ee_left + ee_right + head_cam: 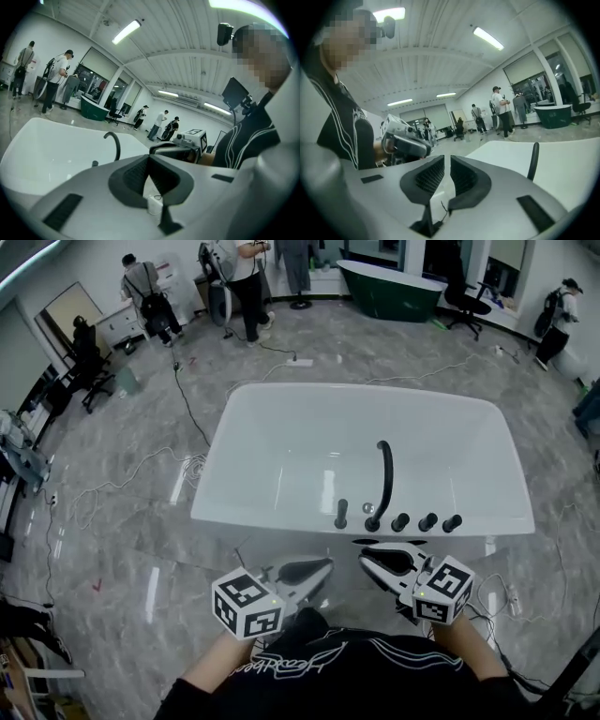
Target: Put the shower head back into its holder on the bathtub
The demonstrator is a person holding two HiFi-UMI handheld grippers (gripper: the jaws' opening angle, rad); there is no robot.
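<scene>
Left gripper view showed the left gripper (149, 157) with its jaws pressed together, pad against pad, and nothing caught between them. Right gripper view showed the right gripper (447, 158) with its jaws parted by a narrow slit; only bare floor (440, 194) and a thin cable lay behind the gap, so nothing was held or touched.

Head view placed both grippers low in the frame, just in front of the person's dark shirt (328, 662) and clear of the white bathtub (281, 456), with their tips angled toward each other.

On the tub's near rim a short black upright piece, taken to be the shower head (341, 513), stood just left of the tall curved spout (383, 479). Three black knobs (427, 521) sat in a row to the right of the spout's base.

Findings limited as follows:
- The holder could not be made out apart from the shower head, so whether it was fully seated could not be told.
- From the left gripper view only a small dark stub showed beside the spout.
- The right gripper view showed the spout alone.
- The person's hands were hidden behind the marker cubes, and the torso was cut off by the bottom edge.
</scene>
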